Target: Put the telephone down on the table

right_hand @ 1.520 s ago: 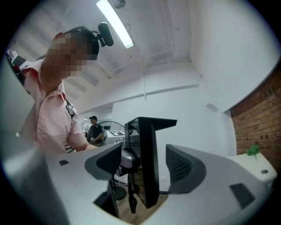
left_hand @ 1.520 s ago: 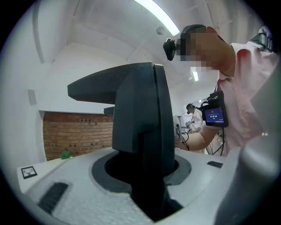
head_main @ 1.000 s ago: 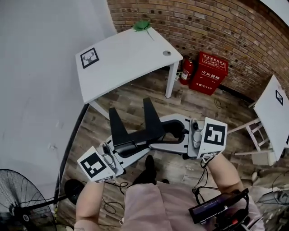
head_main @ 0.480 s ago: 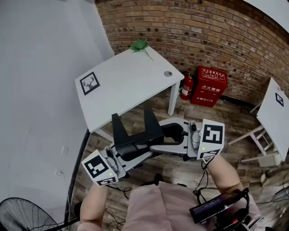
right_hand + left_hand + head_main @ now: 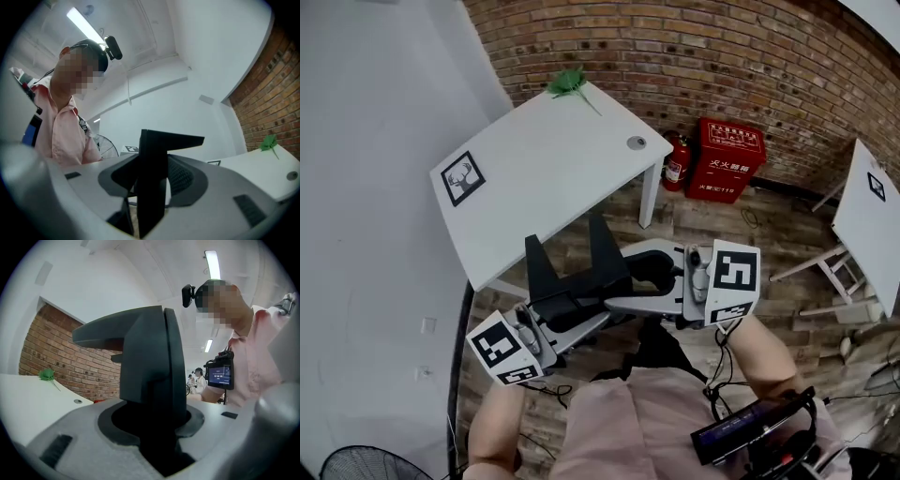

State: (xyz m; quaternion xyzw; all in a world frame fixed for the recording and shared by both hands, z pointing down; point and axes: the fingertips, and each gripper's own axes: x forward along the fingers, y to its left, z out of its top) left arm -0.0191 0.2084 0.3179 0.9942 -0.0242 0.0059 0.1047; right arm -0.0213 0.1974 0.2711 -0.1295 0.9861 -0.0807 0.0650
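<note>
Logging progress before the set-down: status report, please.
Left hand-held gripper and right hand-held gripper each clamped on the telephone. Telephone in air over floor, short of the table. Marker card and green sprig at table corners.

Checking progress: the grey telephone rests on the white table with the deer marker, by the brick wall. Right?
Not quite. The head view shows the telephone up in the air over the wooden floor, short of the white table, not resting on it. The table does carry the deer marker and stands by the brick wall.

Two hand-held grippers [image 5: 581,319] [image 5: 642,302], one telephone [image 5: 546,272], two white tables [image 5: 544,150] [image 5: 867,220], one fire extinguisher [image 5: 675,161].
</note>
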